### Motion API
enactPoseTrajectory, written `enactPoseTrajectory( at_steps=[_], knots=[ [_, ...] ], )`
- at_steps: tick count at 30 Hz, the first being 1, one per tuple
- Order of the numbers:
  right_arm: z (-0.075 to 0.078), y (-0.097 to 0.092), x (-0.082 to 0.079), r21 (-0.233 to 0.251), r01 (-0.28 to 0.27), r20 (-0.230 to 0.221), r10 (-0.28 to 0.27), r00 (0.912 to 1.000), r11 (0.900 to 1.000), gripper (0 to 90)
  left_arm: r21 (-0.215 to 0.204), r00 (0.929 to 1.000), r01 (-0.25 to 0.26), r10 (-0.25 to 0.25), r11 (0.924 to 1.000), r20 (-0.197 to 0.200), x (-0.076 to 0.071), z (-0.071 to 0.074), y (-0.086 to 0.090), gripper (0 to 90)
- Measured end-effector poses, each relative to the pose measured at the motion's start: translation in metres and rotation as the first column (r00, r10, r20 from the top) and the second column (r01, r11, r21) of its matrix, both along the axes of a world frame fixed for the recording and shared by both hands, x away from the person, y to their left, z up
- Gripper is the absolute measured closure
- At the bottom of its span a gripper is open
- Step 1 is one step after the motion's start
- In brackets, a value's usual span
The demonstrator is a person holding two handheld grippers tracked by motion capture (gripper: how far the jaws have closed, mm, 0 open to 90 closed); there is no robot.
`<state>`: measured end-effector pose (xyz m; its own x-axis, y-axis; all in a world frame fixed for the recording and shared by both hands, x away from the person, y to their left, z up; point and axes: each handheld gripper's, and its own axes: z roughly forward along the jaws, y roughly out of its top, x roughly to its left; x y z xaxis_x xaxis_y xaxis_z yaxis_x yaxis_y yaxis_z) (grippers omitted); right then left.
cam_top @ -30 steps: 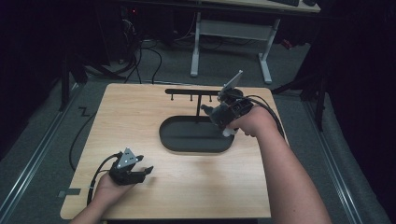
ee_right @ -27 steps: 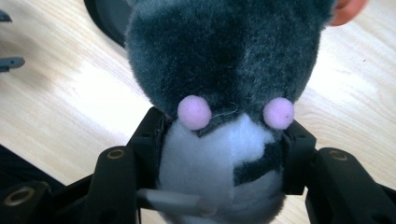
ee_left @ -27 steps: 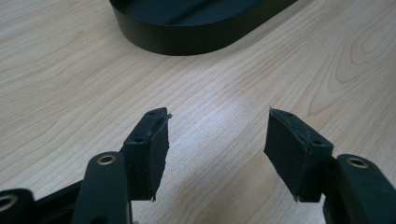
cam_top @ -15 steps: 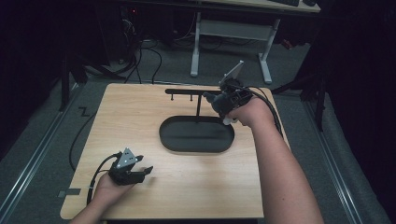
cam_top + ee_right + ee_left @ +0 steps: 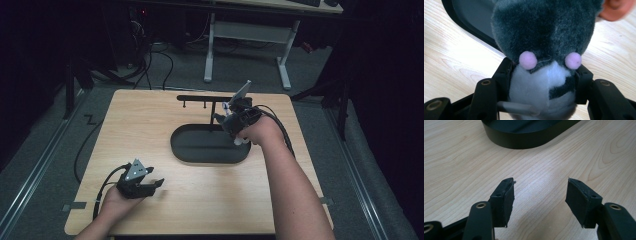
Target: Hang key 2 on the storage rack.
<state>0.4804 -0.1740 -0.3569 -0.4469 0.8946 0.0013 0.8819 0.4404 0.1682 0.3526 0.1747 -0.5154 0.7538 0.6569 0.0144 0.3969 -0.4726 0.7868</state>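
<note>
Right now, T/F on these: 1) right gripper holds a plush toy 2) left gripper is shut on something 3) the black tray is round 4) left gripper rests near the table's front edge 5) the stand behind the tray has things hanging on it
1) True: the right gripper is clamped on a grey and white plush toy with pink dots.
2) False: the left gripper has its fingers apart with bare wood between them.
3) False: the black tray is a long oval.
4) True: it sits low at the front left of the table.
5) False: the black stand carries bare pegs.
</note>
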Motion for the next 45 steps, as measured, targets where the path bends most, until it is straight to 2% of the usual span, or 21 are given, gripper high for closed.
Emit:
enactPoseTrajectory(
  at_steps=[8,15,18,19,23,28,30,33,35,37,39,41,42,43,44,45],
  knots=[
    [-0.021,0.005,0.007,0.013,0.0,0.009,0.0,1.0,0.9999,46.8,0.002,1.0,0.006,-0.006,1.0,-0.003,0.0,-0.001,-0.001,39.9],
    [-0.028,0.007,0.011,0.021,0.013,0.034,-0.014,0.9993,0.9997,45.0,0.005,1.0,0.004,-0.004,1.0,-0.003,-0.001,-0.001,0.0,39.9],
    [-0.03,0.006,0.014,0.033,0.031,0.054,-0.033,0.998,0.999,35.5,0.003,1.0,0.0,0.0,1.0,-0.003,-0.001,-0.001,0.001,39.9],
    [-0.03,0.006,0.014,0.041,0.05,0.05,-0.052,0.9974,0.9979,34.3,0.003,1.0,0.0,0.0,1.0,-0.003,-0.001,-0.001,0.001,39.9],
    [-0.029,0.003,0.011,0.055,0.042,0.067,-0.046,0.9967,0.9976,33.4,0.005,1.0,0.002,-0.002,1.0,-0.004,-0.001,-0.001,0.0,39.9],
    [-0.025,-0.006,-0.002,0.078,0.048,0.105,-0.056,0.9928,0.9958,34.1,0.009,0.9999,0.007,-0.007,0.9999,-0.008,0.0,-0.001,0.0,39.9],
    [-0.027,-0.012,-0.015,0.096,0.053,0.134,-0.065,0.9889,0.994,34.7,0.005,1.0,0.004,-0.004,1.0,-0.002,-0.001,-0.002,-0.002,39.9],
    [-0.031,-0.015,-0.024,0.085,0.044,0.155,-0.057,0.9863,0.9954,35.0,0.008,1.0,0.006,-0.006,1.0,-0.002,-0.001,-0.001,-0.003,39.9],
    [-0.043,-0.02,-0.039,0.105,0.04,0.174,-0.058,0.983,0.9937,35.0,0.012,1.0,0.008,-0.008,0.9999,-0.002,-0.001,-0.001,-0.003,39.9],
    [-0.047,-0.022,-0.043,0.113,0.037,0.181,-0.057,0.9819,0.9929,35.1,0.01,1.0,0.005,-0.005,0.9999,-0.005,-0.002,-0.002,-0.004,39.9],
    [-0.06,-0.025,-0.059,0.123,0.027,0.206,-0.052,0.9771,0.9921,35.1,0.015,1.0,0.005,-0.005,0.9999,-0.003,-0.002,-0.002,-0.005,39.9],
    [-0.071,-0.027,-0.071,0.153,0.02,0.217,-0.053,0.9748,0.988,34.3,0.019,1.0,0.004,-0.004,0.9998,-0.004,-0.002,-0.003,-0.005,39.9],
    [-0.077,-0.027,-0.078,0.156,0.012,0.236,-0.049,0.9705,0.9876,34.3,0.02,1.0,0.003,-0.003,0.9998,-0.003,-0.002,-0.003,-0.005,39.9],
    [-0.077,-0.027,-0.078,0.156,0.012,0.236,-0.049,0.9705,0.9876,34.3,0.02,1.0,0.003,-0.003,0.9998,-0.003,-0.002,-0.003,-0.005,39.9],
    [-0.088,-0.028,-0.091,0.165,-0.006,0.274,-0.039,0.9609,0.9863,33.9,0.019,1.0,0.002,-0.002,0.9998,-0.003,-0.002,-0.003,-0.005,39.9],
    [-0.094,-0.029,-0.098,0.163,-0.016,0.293,-0.033,0.9555,0.9865,33.9,0.018,1.0,0.001,0.0,0.9998,-0.004,-0.002,-0.004,-0.004,39.9]
  ],
)
